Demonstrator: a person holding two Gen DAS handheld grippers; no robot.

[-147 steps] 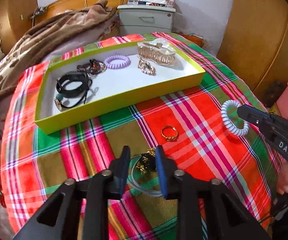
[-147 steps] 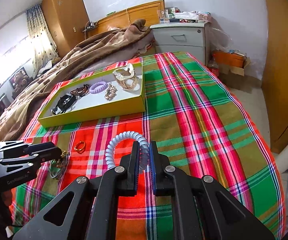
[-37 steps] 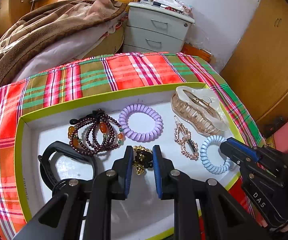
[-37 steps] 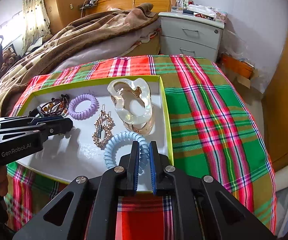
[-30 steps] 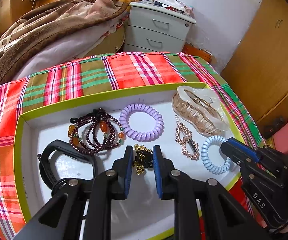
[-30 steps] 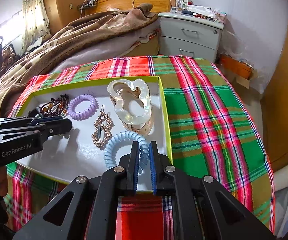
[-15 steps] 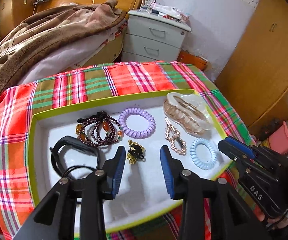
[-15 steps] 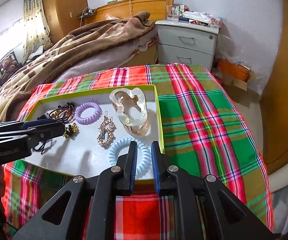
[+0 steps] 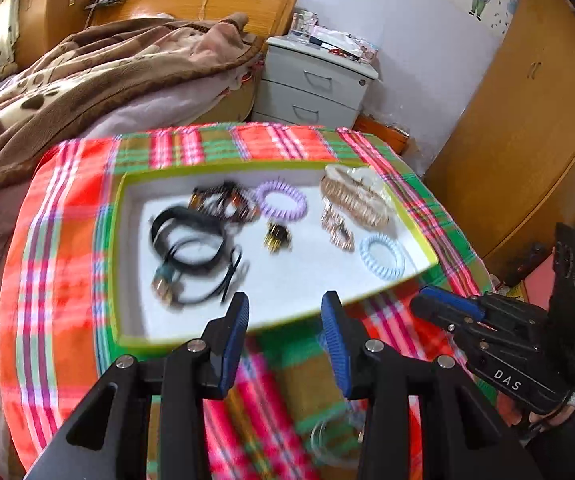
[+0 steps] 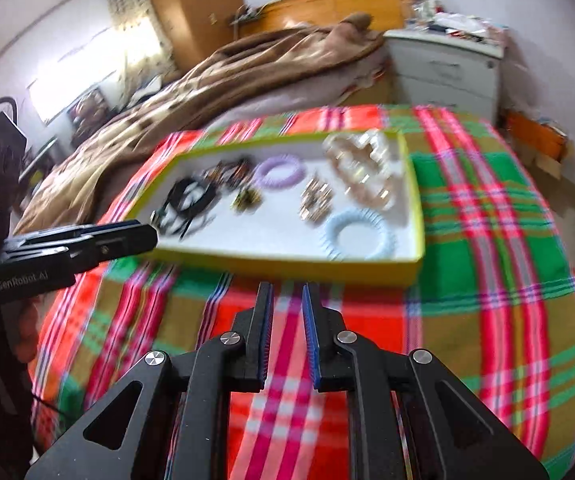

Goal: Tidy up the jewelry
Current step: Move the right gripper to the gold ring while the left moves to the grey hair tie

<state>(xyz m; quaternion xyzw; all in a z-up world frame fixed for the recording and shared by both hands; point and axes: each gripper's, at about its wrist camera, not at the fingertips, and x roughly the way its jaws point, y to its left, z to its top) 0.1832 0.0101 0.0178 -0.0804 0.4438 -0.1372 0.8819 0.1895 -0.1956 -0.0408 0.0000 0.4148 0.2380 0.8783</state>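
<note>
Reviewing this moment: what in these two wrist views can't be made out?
- Dark bead bracelet: motion blur in both views hides its beads.
- Gold hair clip: too blurred for detail.
- Clear ring-like item on the plaid cloth: blurred, partly behind the left gripper; identity unclear.

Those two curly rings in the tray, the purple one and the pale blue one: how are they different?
The purple coil tie is lilac; the blue coil tie is pale blue. The purple one lies toward the tray's far side, next to the dark beaded bracelet; the blue one lies in the near corner by the yellow rim, beside the gold hair clip. Both are spiral rings lying flat on the white floor, with neither gripper touching them.
</note>
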